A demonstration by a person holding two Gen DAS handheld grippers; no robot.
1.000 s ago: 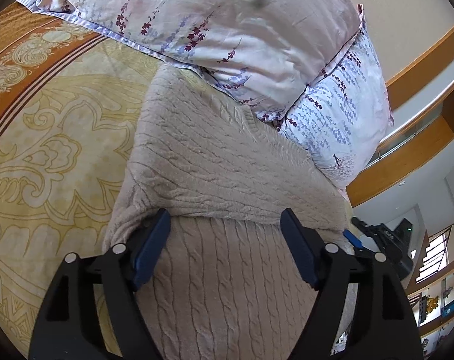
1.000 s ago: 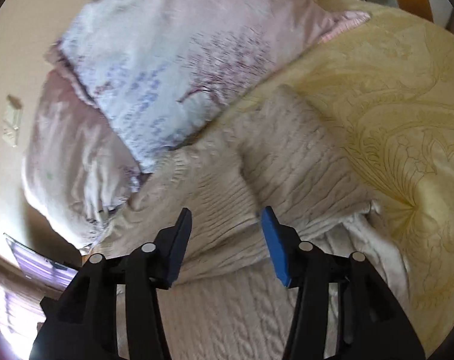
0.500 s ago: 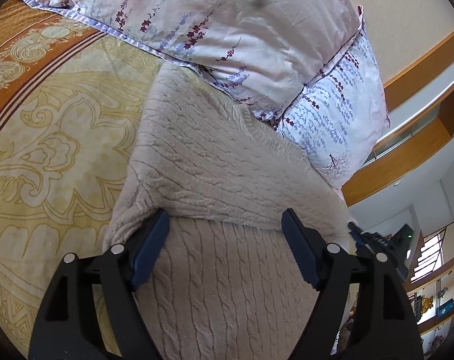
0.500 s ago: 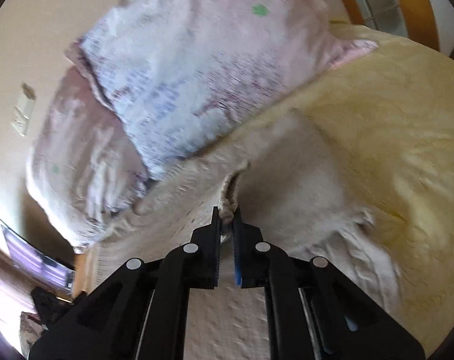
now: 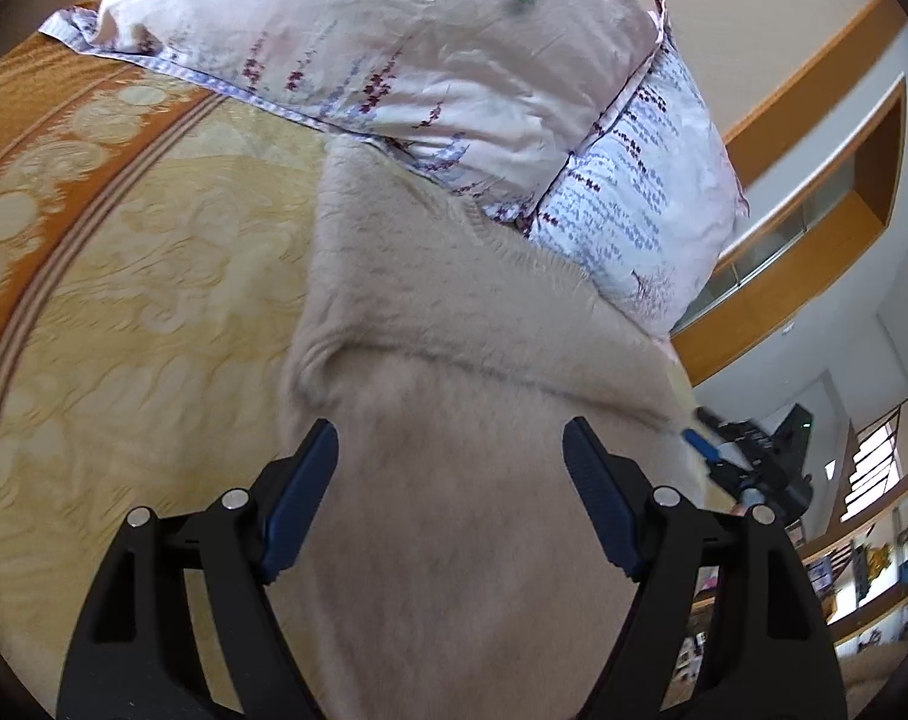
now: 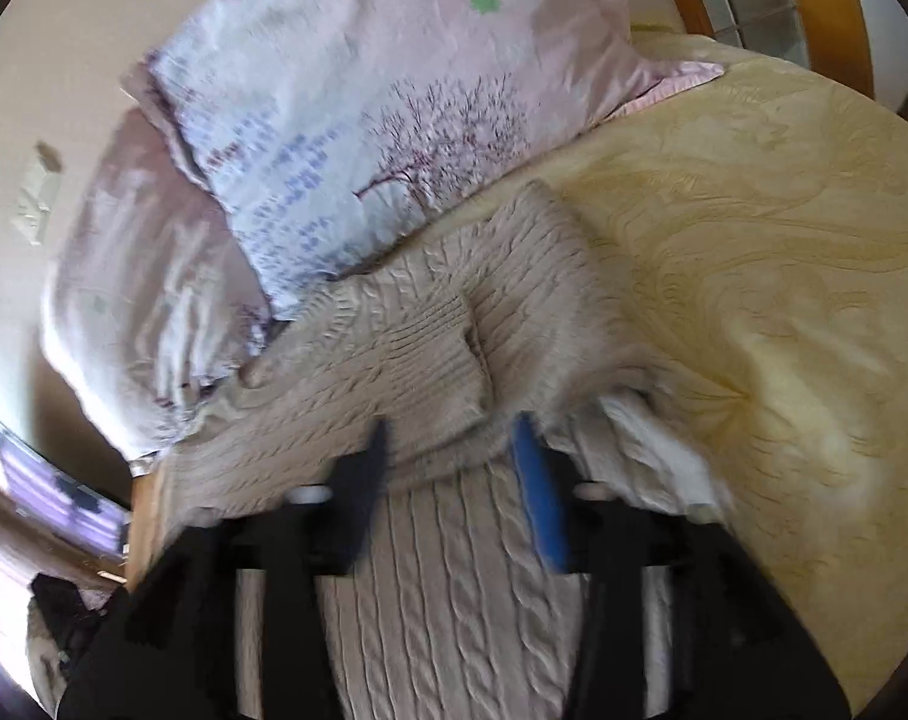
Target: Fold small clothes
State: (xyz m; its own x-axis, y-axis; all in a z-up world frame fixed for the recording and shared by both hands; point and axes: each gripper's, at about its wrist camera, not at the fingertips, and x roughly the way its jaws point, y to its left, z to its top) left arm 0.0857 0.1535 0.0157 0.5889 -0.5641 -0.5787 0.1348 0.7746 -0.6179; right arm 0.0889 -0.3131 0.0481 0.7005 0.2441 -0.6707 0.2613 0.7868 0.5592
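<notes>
Bedspread (image 5: 123, 312): yellow-gold with a raised scroll pattern and an orange border band along the far left edge in the left wrist view; it covers the bed and carries everything else listed. Pillows, 2: a pink pillow (image 5: 393, 42) with purple sprig print and a small green mark, leaning at the head of the bed, and a pale blue-and-pink pillow (image 6: 345, 138) printed with a bare tree and lines of script, propped beside and partly against it. Sweater (image 6: 429, 360): beige cable knit, lying flat on the bedspread with its far edge touching the foot of the pillows; both sleeves are folded across the body, 1 overlapping the other near the centre, and the ribbed lower part runs toward the cameras. A strip of white fabric (image 6: 652, 450) shows at the sweater's right edge in the right wrist view; what it belongs to cannot be told. Left gripper (image 5: 450, 462): black frame, 2 blue pads, jaws spread wide above the sweater body just below the folded sleeve edge, nothing clamped between them. Right gripper (image 6: 454, 456): same build, motion-blurred, jaws opening over the sleeve overlap; knit lies beneath the gap but the pads do not press on it.
</notes>
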